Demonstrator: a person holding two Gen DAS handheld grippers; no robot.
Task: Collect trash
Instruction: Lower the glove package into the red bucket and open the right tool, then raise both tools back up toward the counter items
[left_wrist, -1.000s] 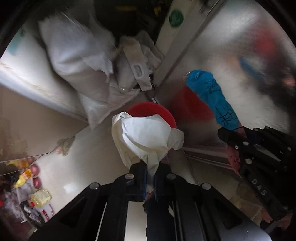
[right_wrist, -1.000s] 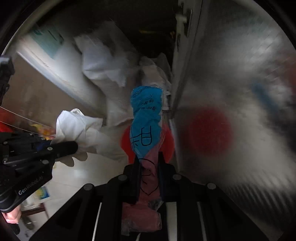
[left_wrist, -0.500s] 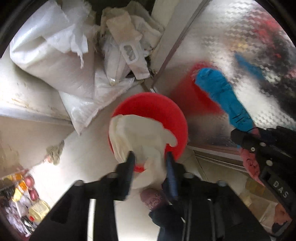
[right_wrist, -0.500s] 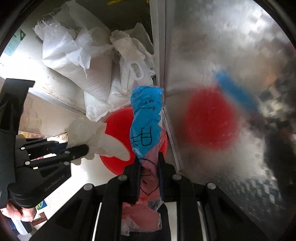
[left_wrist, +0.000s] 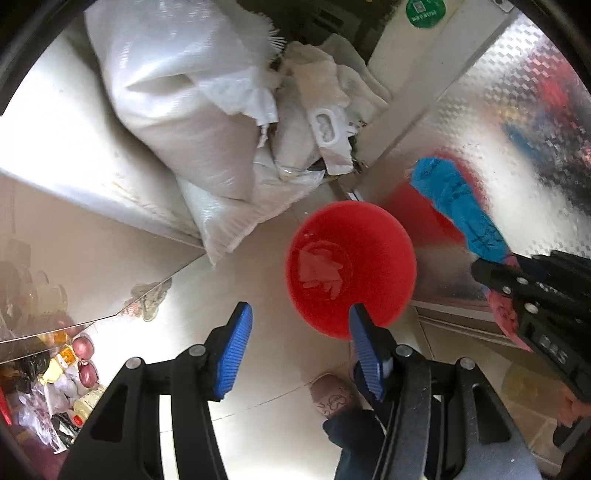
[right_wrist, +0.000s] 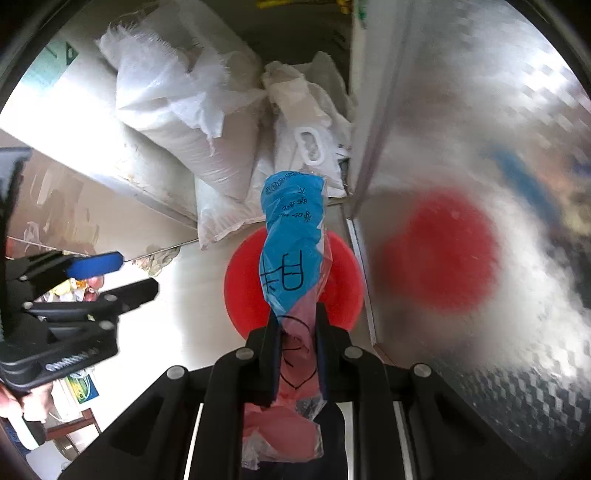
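Above the red bin (left_wrist: 351, 267), we hold our left hand-held gripper (left_wrist: 299, 328) released and empty, while our right hand-held gripper (right_wrist: 295, 325) grasps the blue-and-pink plastic bag (right_wrist: 291, 258), its long axis pointing forward over the bin's rim.

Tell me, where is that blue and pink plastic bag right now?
The blue and pink plastic bag is clamped in the right gripper, held above the red bin on the floor, beside the shiny metal panel.
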